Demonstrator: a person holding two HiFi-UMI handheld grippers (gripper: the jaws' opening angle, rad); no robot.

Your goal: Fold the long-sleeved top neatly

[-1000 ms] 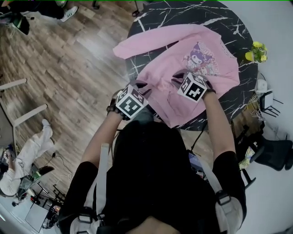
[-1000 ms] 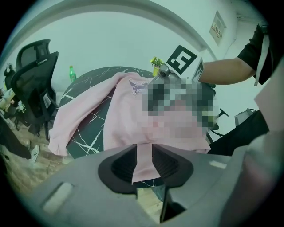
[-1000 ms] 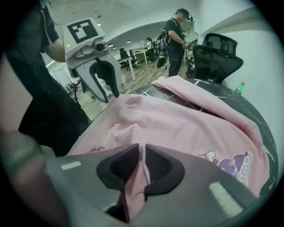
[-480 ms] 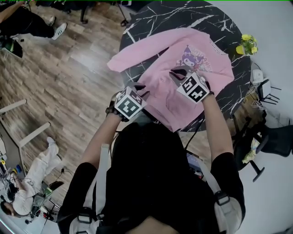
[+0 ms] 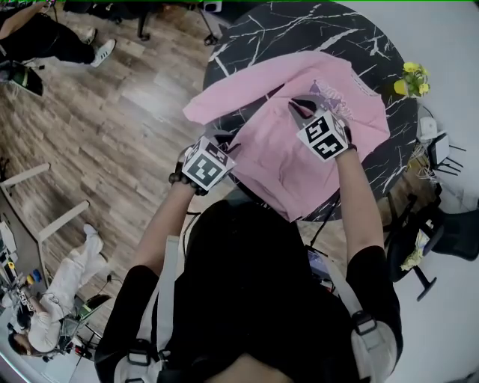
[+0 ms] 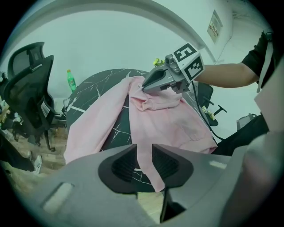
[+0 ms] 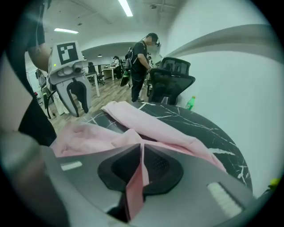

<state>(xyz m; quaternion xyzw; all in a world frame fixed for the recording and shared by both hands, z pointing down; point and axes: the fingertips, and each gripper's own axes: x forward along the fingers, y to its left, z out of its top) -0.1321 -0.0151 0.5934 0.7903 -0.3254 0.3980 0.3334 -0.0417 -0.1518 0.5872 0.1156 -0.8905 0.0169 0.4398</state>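
A pink long-sleeved top lies on a round black marble table, one sleeve stretched to the left. Its hem hangs over the near edge. My right gripper is shut on a raised fold of the pink front, and fabric is pinched between its pads. The fold covers most of the cartoon print. My left gripper is at the near left edge of the table. A strip of the hem runs through its narrow jaw gap. Both grippers point steeply down.
Yellow flowers stand at the table's right edge. A green bottle stands at its far side, near a black office chair. People stand beyond the table. Wooden floor lies to the left.
My right gripper has carried its pinch of fabric farther up the top, and the fold now covers much of the print. The left gripper has shifted a little along the near edge.
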